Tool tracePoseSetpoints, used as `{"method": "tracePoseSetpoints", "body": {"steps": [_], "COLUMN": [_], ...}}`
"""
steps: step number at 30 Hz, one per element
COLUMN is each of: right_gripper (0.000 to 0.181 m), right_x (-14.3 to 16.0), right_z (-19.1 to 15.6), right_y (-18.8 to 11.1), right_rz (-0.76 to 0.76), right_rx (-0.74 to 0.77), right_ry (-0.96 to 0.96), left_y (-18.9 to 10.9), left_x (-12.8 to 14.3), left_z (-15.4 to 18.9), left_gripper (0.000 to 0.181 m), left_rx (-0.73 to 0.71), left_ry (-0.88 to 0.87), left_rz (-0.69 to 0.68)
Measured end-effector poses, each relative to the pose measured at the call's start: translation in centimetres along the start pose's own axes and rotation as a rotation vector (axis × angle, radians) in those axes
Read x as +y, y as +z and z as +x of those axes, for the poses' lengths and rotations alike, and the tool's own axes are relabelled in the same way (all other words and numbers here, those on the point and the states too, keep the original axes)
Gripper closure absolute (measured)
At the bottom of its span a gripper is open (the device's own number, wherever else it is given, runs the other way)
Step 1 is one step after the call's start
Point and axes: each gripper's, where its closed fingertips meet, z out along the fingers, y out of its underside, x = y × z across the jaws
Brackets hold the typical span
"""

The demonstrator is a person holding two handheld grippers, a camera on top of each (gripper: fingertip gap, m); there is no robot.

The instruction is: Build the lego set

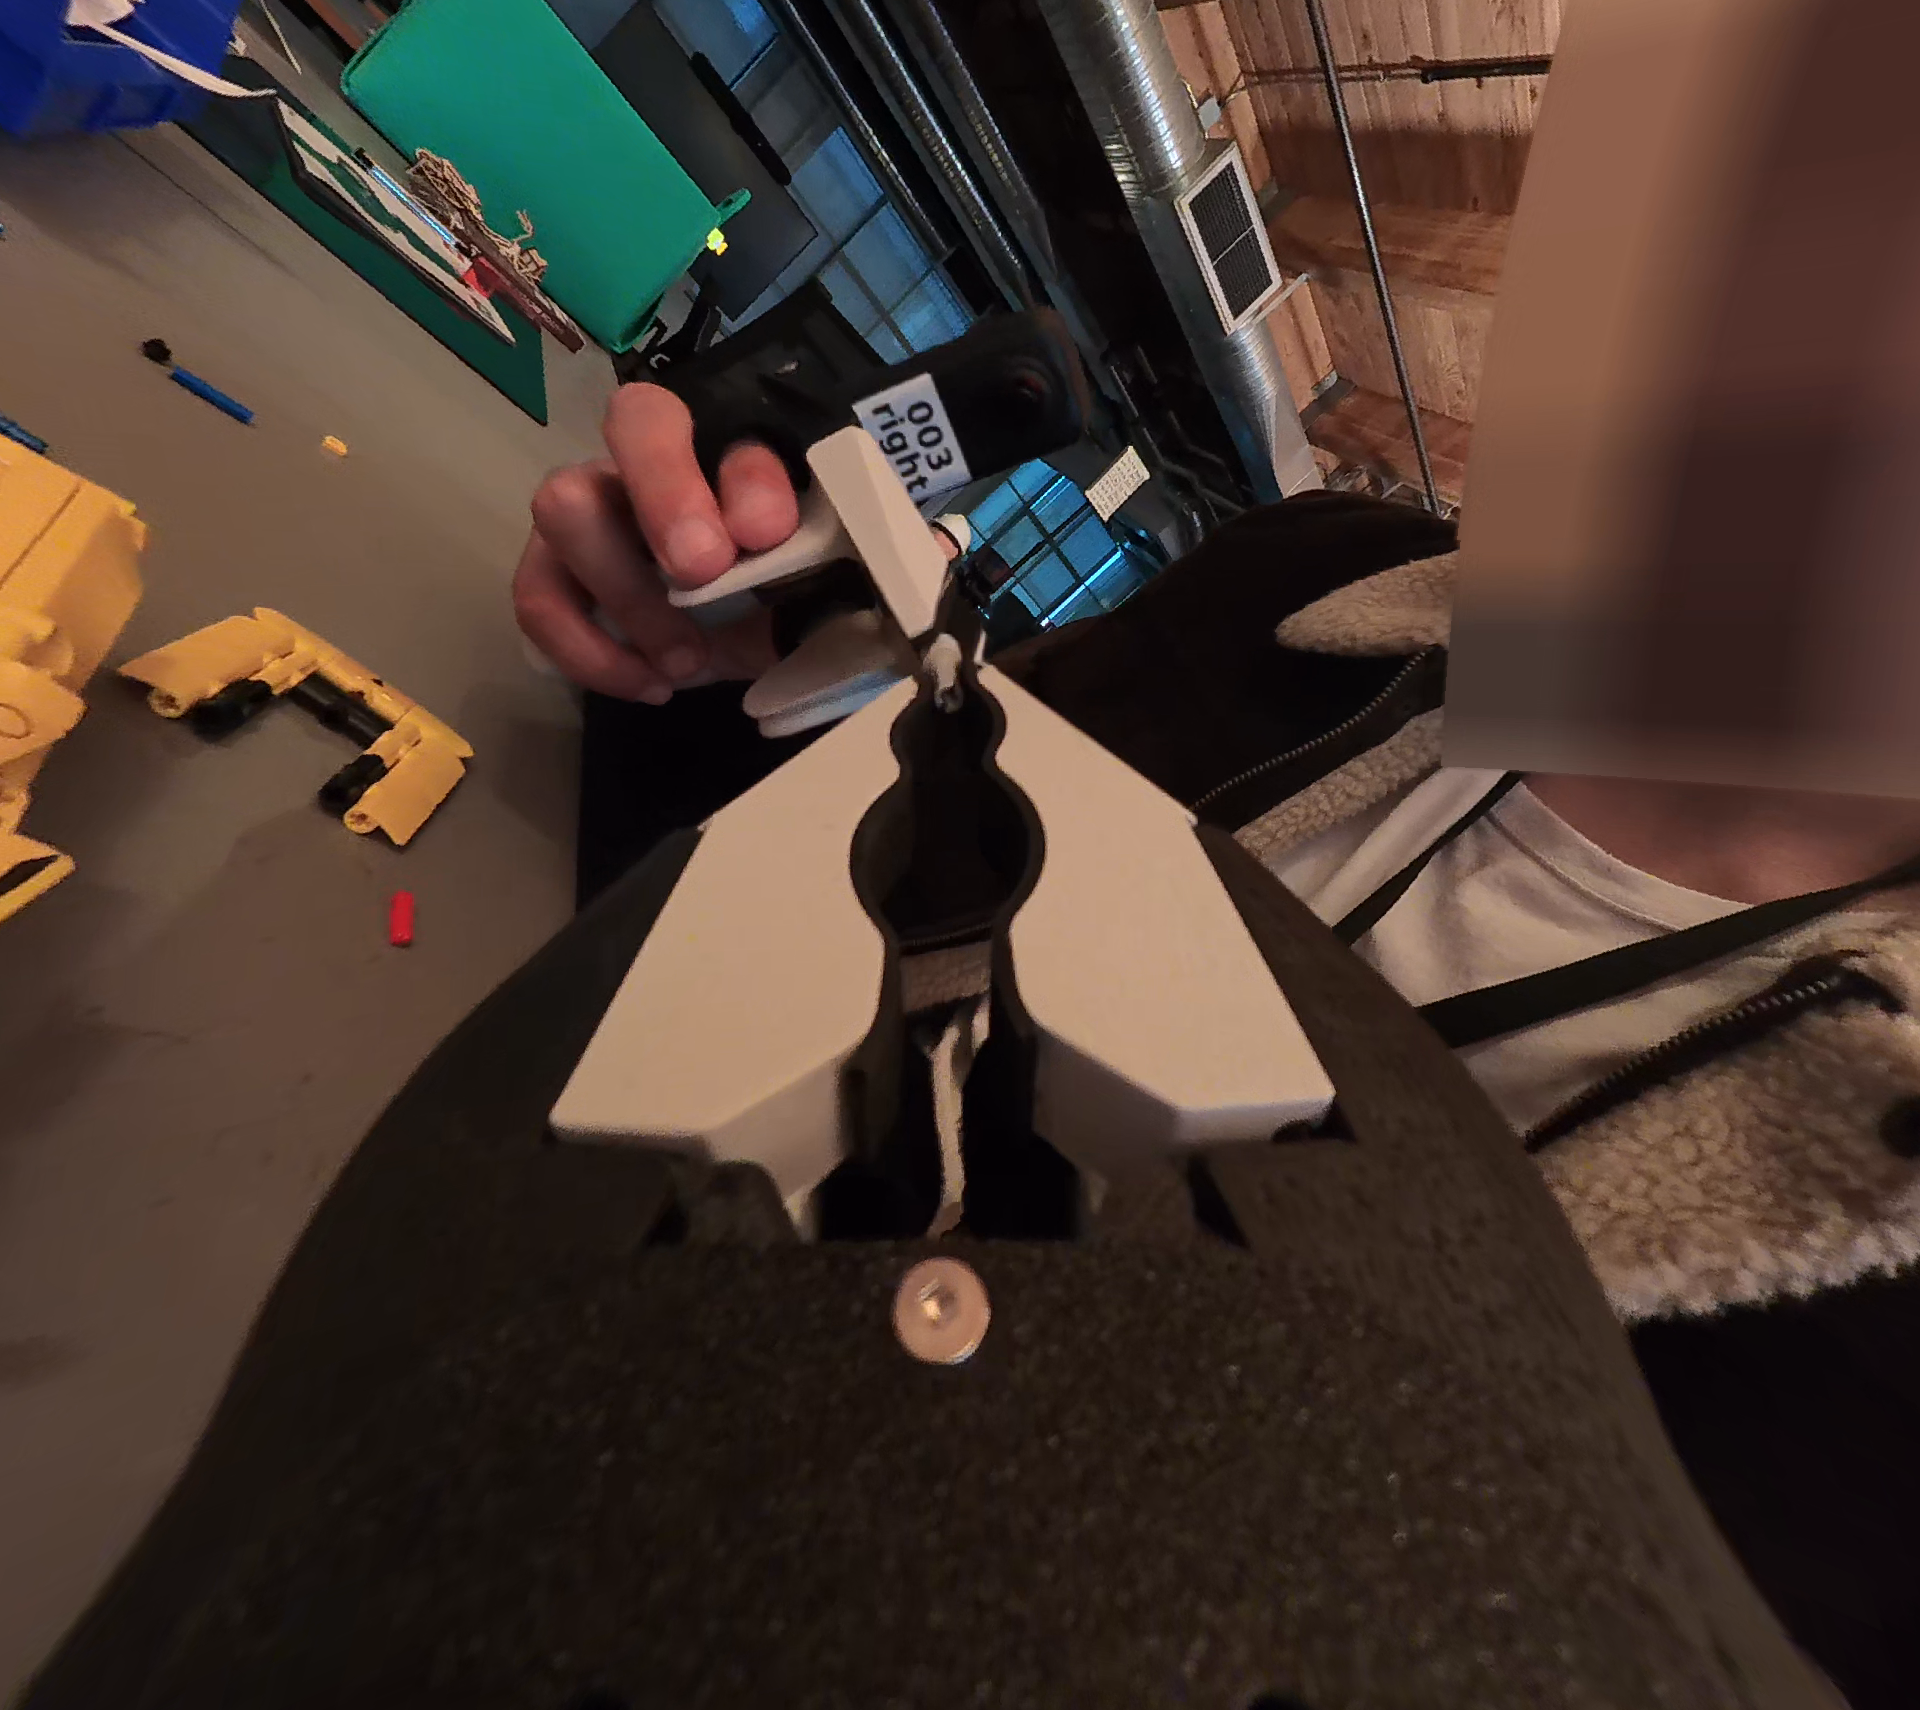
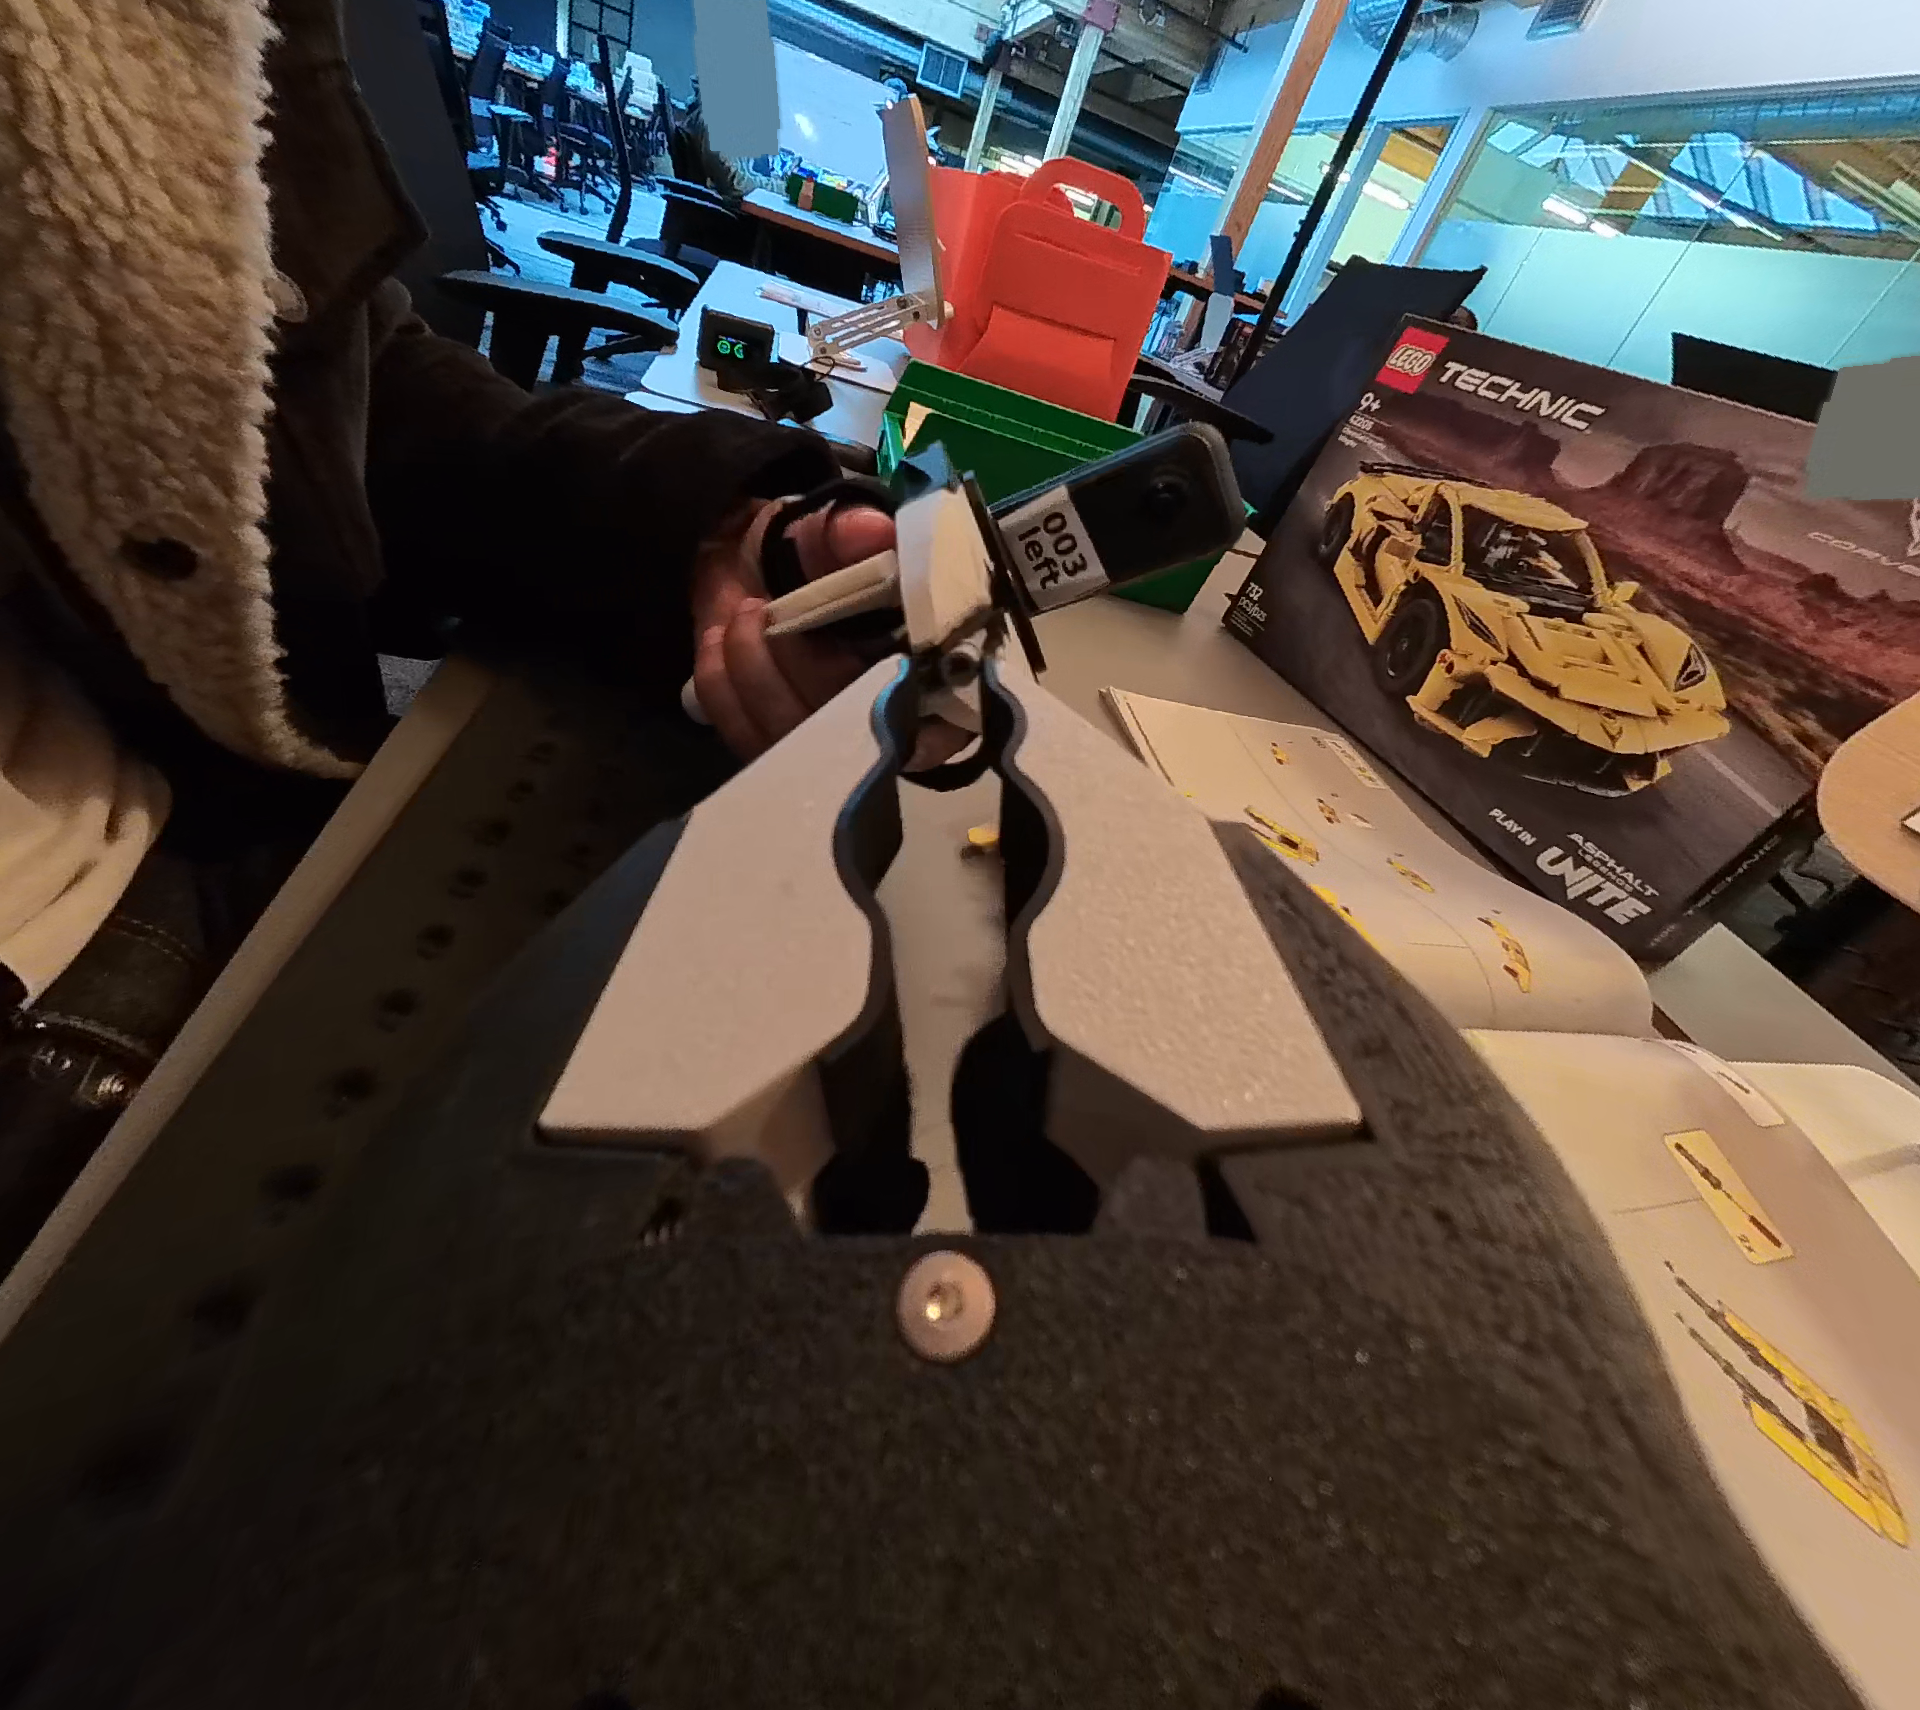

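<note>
A: What is gripped by the left gripper (image 1: 948, 692)?
B: A small white pin (image 1: 945, 658) is pinched at its closed tips, raised above the table (image 1: 260, 985); the same pin is nipped by the closed right gripper (image 2: 951, 668) too.

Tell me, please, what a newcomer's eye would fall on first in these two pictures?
Probably the two grippers meeting tip to tip in mid-air: the left gripper and right gripper both pinch one small white piece between them. Next, the big set box showing a yellow car, standing on the table right of the open instruction booklet, and yellow built sections lying on the grey table.
</note>
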Motion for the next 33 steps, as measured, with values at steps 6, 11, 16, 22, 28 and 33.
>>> {"method": "tracePoseSetpoints", "body": {"steps": [6, 11, 16, 22, 28, 33], "right_gripper": [0.173, 0.173, 0.176, 0.176, 0.176, 0.176], "right_x": [0.2, 0.3, 0.5, 0.5, 1.2, 1.4], "right_z": [-0.2, -0.3, -0.4, 0.2, -0.9, -1.0], "right_y": [0.1, 0.0, -0.1, -0.6, -0.2, -0.3], "right_rz": [-0.012, -0.018, -0.036, -0.05, -0.098, -0.109], "right_rx": [-0.012, -0.023, -0.069, -0.051, -0.114, -0.109], "right_ry": [-0.008, 0.023, 0.084, 0.107, 0.125, 0.096], "left_y": [0.1, 0.1, 0.2, -0.1, 0.2, 0.1], "left_x": [0.3, 0.4, 0.5, 0.1, 0.7, 1.0], "left_z": [0.1, -0.1, -0.1, -0.5, -0.6, -0.9], "left_gripper": [0.178, 0.178, 0.178, 0.168, 0.165, 0.173], "left_rx": [0.008, -0.009, -0.008, -0.011, -0.018, -0.037], "left_ry": [-0.005, 0.001, 0.006, -0.026, -0.03, -0.039], "left_rz": [-0.016, -0.025, -0.032, -0.005, -0.04, -0.061]}}
